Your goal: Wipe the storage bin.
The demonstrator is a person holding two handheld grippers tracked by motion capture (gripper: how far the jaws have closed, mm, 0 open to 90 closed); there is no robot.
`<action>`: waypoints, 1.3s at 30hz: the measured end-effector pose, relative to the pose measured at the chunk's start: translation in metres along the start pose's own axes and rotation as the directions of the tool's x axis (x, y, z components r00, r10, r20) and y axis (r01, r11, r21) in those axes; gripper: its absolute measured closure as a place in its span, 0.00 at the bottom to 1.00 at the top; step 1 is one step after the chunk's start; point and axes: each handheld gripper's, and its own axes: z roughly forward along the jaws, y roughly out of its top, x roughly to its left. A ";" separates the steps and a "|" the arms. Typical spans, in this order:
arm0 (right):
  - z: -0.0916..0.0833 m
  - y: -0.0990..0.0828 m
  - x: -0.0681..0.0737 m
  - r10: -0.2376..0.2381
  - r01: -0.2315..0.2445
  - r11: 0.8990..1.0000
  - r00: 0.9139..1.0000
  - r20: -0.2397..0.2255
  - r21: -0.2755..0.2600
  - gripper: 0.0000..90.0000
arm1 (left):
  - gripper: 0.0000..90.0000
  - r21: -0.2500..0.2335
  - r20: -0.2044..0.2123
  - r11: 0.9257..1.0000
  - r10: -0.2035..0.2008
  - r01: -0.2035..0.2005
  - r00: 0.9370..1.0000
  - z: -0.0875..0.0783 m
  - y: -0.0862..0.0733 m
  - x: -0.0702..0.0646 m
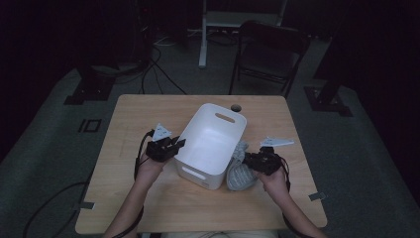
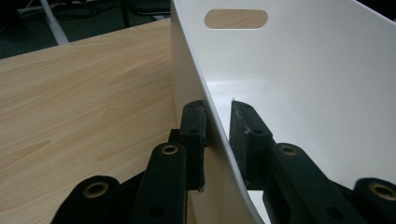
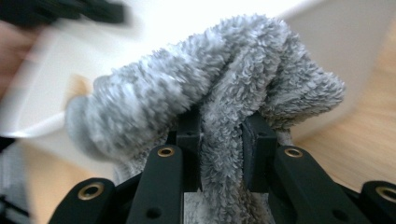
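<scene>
A white plastic bin [image 1: 218, 130] with slot handles stands in the middle of the wooden table [image 1: 138, 114]. My left gripper [image 1: 174, 147] is at its left wall. In the left gripper view the jaws straddle that wall [image 2: 303, 70], one pad outside and one inside, and the left gripper [image 2: 217, 116] is shut on it. Just right of the bin's near corner, my right gripper [image 1: 251, 159] is shut on a grey fluffy cloth [image 1: 240, 174], which hangs down toward the tabletop. In the right gripper view the cloth [image 3: 187, 88] bunches over the right gripper [image 3: 222, 126], with the bin [image 3: 327, 28] behind it.
A round cable hole [image 1: 236, 107] lies in the table beyond the bin. A dark folding chair [image 1: 270, 54] and a white stand leg [image 1: 203, 34] are behind the table. Cables [image 1: 148, 69] trail on the floor at far left.
</scene>
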 end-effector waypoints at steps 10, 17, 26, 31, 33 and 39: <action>0.004 -0.001 0.014 -0.094 0.096 0.995 0.994 0.063 -0.023 0.80 | 0.84 0.008 0.008 1.000 0.020 -0.020 1.000 0.001 0.001 -0.002; 0.012 -0.007 0.007 -0.083 0.083 0.997 0.993 0.079 0.002 0.80 | 0.82 0.012 0.017 1.000 0.023 -0.023 1.000 0.001 0.001 -0.001; 0.022 -0.014 -0.003 -0.067 0.063 0.997 0.995 0.080 0.050 0.80 | 0.81 0.021 0.012 0.999 0.032 -0.032 0.999 0.001 0.002 -0.001; 0.030 -0.020 -0.009 -0.053 0.045 0.995 0.994 0.091 0.087 0.80 | 0.81 0.022 0.010 0.999 0.033 -0.033 0.999 0.002 0.002 -0.002; 0.032 -0.022 -0.011 -0.040 0.031 0.995 0.995 0.093 0.096 0.80 | 0.81 0.019 0.012 0.999 0.029 -0.029 1.000 0.002 0.002 -0.002; 0.041 -0.028 -0.017 -0.035 0.019 0.990 0.993 0.109 0.141 0.80 | 0.81 0.018 0.013 1.000 0.025 -0.025 1.000 0.002 0.002 -0.001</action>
